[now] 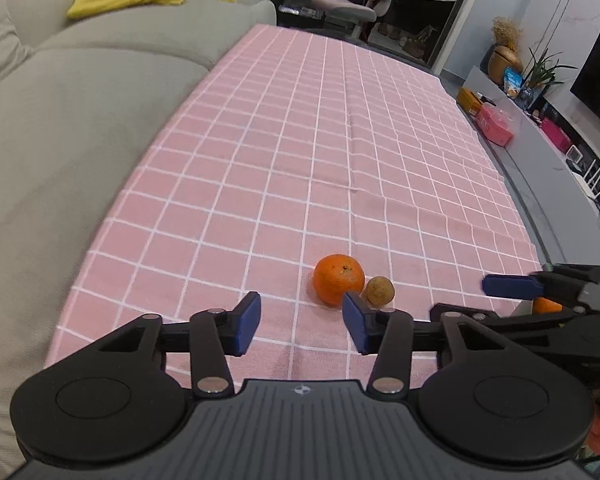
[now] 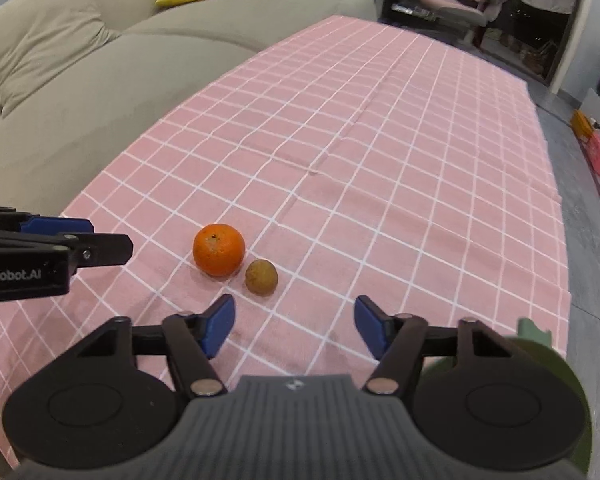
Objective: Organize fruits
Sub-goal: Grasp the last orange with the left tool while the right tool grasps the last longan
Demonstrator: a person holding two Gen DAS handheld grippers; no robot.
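An orange lies on the pink checked tablecloth with a small brown round fruit touching its right side. My left gripper is open and empty, just short of the orange; its right pad overlaps the orange's lower edge in the left wrist view. My right gripper is open and empty, a little short of the brown fruit and to its right. Each gripper shows in the other's view: the right one, the left one.
A beige sofa runs along the table's left edge. The table's right edge drops to a grey floor. Something green sits blurred at my right gripper's right side. A scrap of orange colour shows behind the right gripper.
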